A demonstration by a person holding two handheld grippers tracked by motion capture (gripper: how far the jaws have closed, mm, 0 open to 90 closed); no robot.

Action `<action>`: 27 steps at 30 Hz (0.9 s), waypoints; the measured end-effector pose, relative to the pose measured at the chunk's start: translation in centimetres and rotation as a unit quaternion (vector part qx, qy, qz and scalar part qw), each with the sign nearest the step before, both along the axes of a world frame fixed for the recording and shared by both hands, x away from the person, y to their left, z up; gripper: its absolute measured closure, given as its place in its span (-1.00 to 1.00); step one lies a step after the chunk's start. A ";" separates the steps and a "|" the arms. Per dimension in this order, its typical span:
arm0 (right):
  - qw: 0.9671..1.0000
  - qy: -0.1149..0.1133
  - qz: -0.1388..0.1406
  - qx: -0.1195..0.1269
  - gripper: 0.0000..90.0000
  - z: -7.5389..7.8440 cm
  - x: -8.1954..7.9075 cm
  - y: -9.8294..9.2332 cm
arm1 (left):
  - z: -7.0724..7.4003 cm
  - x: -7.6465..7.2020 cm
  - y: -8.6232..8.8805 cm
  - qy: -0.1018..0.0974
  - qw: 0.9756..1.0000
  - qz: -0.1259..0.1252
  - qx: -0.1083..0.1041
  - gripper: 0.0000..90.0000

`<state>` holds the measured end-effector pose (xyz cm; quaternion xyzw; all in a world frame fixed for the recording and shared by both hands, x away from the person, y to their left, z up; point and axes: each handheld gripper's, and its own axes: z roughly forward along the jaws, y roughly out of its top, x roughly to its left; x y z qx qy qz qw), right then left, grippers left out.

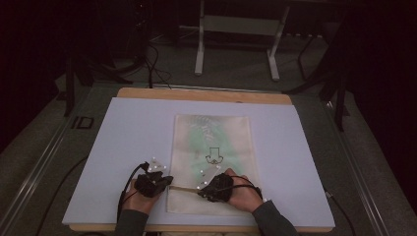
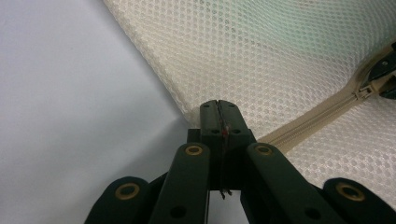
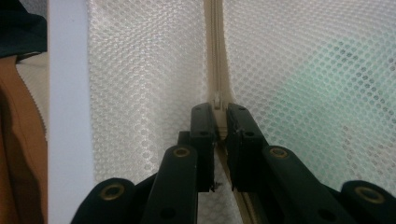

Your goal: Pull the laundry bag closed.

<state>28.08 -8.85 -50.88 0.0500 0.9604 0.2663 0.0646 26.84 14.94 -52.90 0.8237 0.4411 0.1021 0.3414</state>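
While lying flat on the pale lavender board (image 1: 123, 147) that is covering the wooden table (image 1: 206, 94), a cream-white mesh zip bag (image 1: 211, 147) is sitting slightly right of the board's centre, reaching down close to the near edge. Something pale green with a small black drawing is showing through the netting. A beige zipper (image 2: 322, 114) is running across the bag near its near end, parallel to the board's near edge.

Left gripper (image 1: 167, 183), black, two-jawed, held in the person's left hand (image 1: 140, 201): it is sitting at the bag's left edge, its jaws pressed together on the mesh corner where the zipper tape ends, as the left gripper view is showing.

Right gripper (image 1: 200, 192), black, held in the person's right hand (image 1: 243, 194): it is lying over the bag's near part, pointing left along the zipper. In the right gripper view its jaws are closing on the small beige zipper pull (image 3: 217, 100), which is sitting between the tips.

Dark cables are trailing from both grippers toward the near edge.
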 end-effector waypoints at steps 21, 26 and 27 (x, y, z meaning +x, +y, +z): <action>1.000 0.003 -0.003 0.007 0.83 0.1 0.2 -0.8 | 0.0 0.0 0.0 0.000 1.000 0.000 0.000 0.99; 1.000 0.003 0.000 0.002 0.83 0.5 0.3 -0.9 | 0.0 0.0 0.0 0.000 1.000 0.000 0.000 0.99; 1.000 0.001 -0.001 0.000 0.83 0.8 0.3 -1.0 | 0.0 0.0 0.0 -0.001 1.000 0.000 0.000 0.99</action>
